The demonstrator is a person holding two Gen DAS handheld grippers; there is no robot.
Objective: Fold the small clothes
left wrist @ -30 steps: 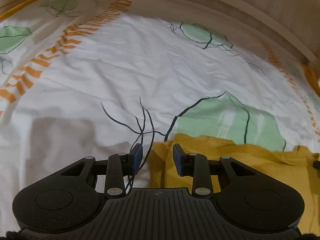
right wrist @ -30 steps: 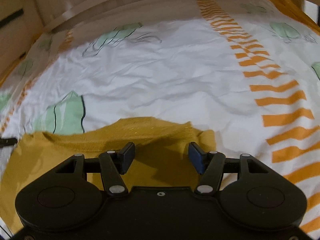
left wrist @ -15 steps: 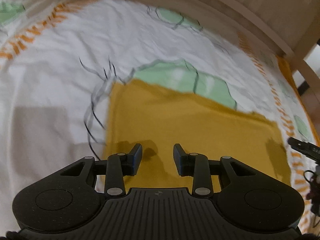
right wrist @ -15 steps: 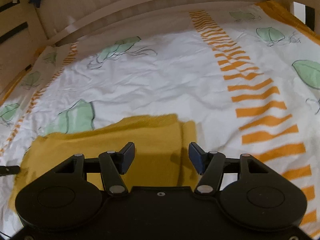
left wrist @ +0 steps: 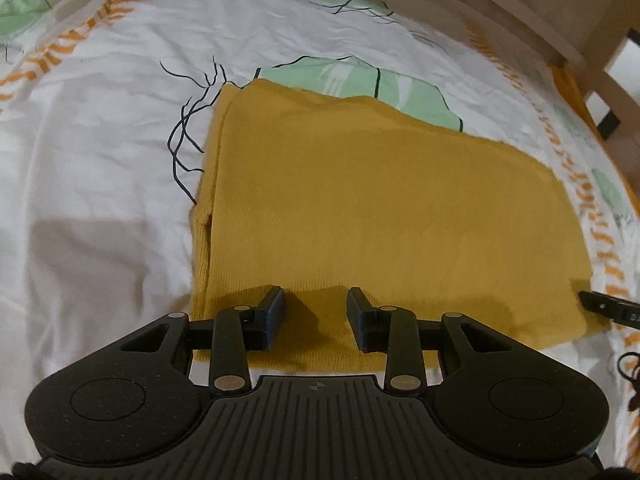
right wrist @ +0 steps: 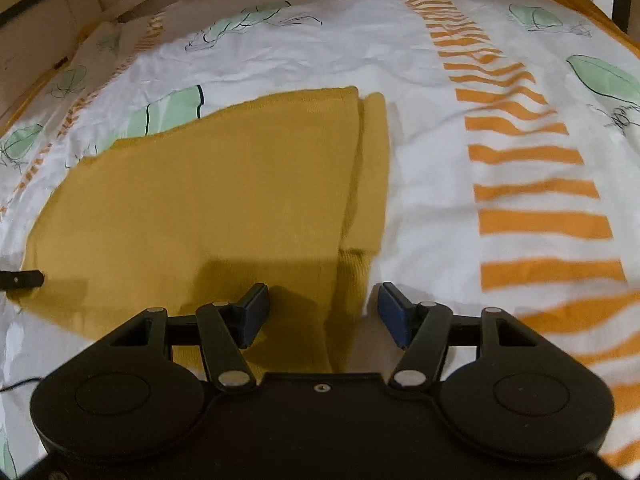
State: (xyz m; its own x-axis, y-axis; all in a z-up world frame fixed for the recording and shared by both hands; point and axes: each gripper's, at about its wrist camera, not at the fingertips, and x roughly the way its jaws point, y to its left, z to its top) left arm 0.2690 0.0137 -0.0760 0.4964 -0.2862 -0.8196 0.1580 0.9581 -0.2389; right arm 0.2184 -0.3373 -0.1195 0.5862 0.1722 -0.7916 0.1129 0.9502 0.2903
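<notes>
Left tongs (left wrist: 316, 312) hang empty above the near edge of a mustard-yellow knitted garment (left wrist: 380, 208), jaws opening. Right tongs (right wrist: 322, 312) gape empty over its right edge. A second ago only the garment's far strip showed; now both have drawn back, revealing it folded flat on the leaf-printed white bedsheet (left wrist: 100, 160), fold released.

No writing, label, brand or number can be read anywhere here. The bed sheet (left wrist: 100, 128) carries only printed leaves, thin black lines and orange stripes, and the mustard garment (left wrist: 380, 200) lying on it is plain, with no tag or lettering showing.
</notes>
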